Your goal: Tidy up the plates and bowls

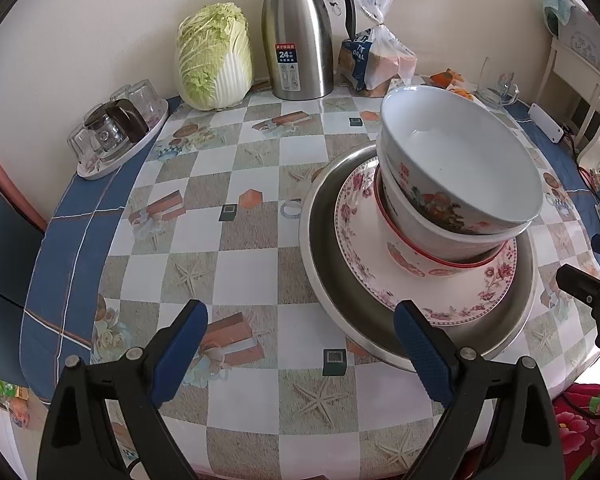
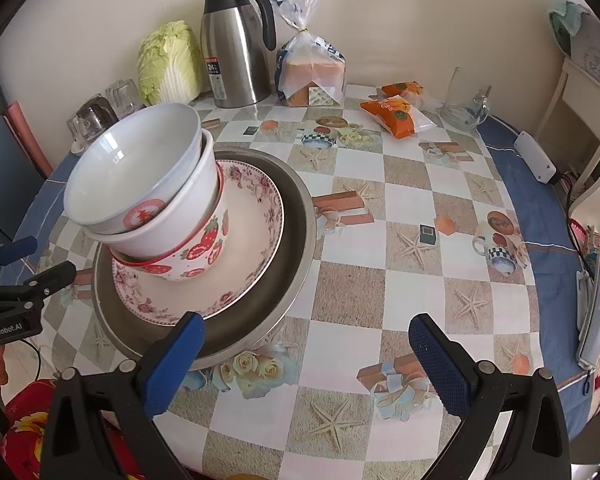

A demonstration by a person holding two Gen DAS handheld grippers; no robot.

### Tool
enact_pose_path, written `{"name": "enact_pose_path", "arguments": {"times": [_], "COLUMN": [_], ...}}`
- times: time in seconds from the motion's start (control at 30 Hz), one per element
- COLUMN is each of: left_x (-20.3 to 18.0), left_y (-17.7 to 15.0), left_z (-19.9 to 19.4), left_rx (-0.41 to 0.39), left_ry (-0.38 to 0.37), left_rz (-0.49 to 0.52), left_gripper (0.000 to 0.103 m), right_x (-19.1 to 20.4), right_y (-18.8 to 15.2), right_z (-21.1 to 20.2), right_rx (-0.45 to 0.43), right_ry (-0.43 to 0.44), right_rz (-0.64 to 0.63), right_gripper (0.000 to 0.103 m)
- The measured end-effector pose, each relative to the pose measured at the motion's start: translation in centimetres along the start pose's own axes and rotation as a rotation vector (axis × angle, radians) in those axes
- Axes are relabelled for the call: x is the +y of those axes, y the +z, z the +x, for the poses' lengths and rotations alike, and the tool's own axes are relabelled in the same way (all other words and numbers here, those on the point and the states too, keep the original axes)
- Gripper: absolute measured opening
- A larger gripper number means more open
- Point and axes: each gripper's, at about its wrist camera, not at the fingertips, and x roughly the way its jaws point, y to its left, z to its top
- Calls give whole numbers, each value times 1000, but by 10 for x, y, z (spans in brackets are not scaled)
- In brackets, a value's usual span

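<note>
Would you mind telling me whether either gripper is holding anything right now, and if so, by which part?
Nothing is held. The left gripper and the right gripper are both open above the table, beside the stacked bowls, touching none.

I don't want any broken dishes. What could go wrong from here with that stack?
1. The nested bowls lean to one side on the floral plate; a bump or a grip on the top bowl alone may tip them.
2. The metal basin under everything sits near the table's edge, so pushing it might slide it off.
3. Both the left gripper and the right gripper are open beside the basin and might knock its rim.
</note>
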Motion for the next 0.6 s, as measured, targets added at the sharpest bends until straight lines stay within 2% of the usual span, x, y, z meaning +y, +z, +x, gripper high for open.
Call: {"name": "enact_pose_path", "arguments": {"times": [0.6], "left_x": [1], "left_y": [-1], "left_z": [1], "left_rx": [8], "left_ry": [-6], "left_rz": [-7], "left_gripper": [94], "right_x": [1], "right_y": [0], "right_z": [3], "right_rx": [10], "right_ry": [-4], "right_rz": [-6], "right_gripper": [103]}}
